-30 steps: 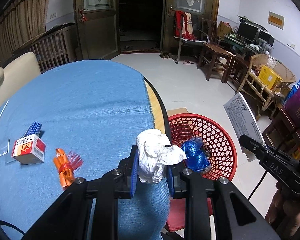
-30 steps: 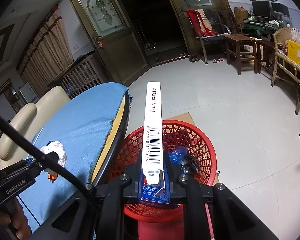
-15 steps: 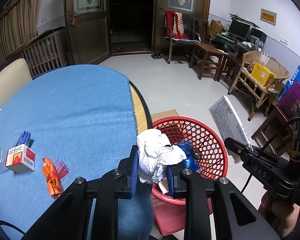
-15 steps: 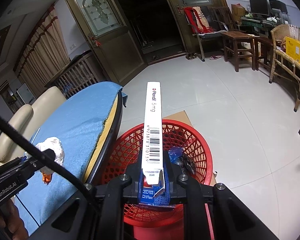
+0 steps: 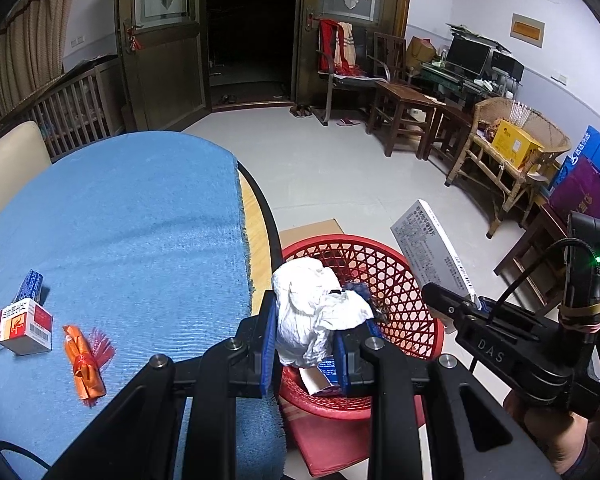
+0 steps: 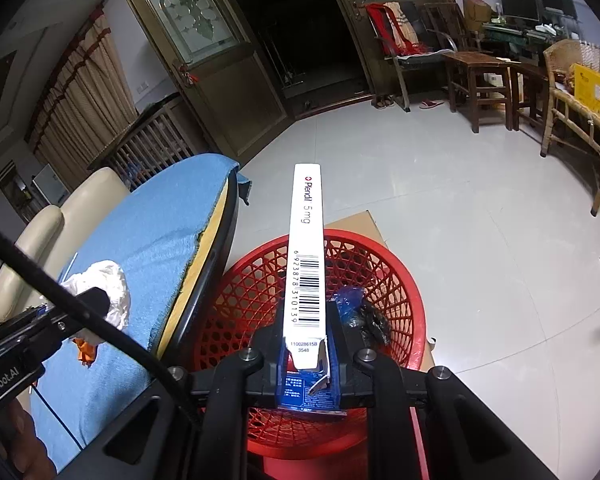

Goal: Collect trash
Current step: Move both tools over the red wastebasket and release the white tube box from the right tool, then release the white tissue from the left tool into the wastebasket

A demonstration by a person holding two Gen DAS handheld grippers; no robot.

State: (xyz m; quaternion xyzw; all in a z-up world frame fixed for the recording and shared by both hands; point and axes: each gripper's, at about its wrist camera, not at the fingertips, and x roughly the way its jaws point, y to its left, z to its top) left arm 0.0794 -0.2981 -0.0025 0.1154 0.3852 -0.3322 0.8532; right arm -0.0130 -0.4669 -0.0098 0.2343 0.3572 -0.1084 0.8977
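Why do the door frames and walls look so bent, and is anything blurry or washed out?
Both views: fisheye lenses bow the door frames and darken the corners. Left wrist view: sharp, with even indoor light on the crumpled white tissue. Right wrist view: the medicine box print is readable; the pale floor by the red basket shows mild glare.

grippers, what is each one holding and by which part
The left gripper pinches a crumpled white paper wad around its lower half. The right gripper clamps a long white-and-blue medicine box by its torn near end.
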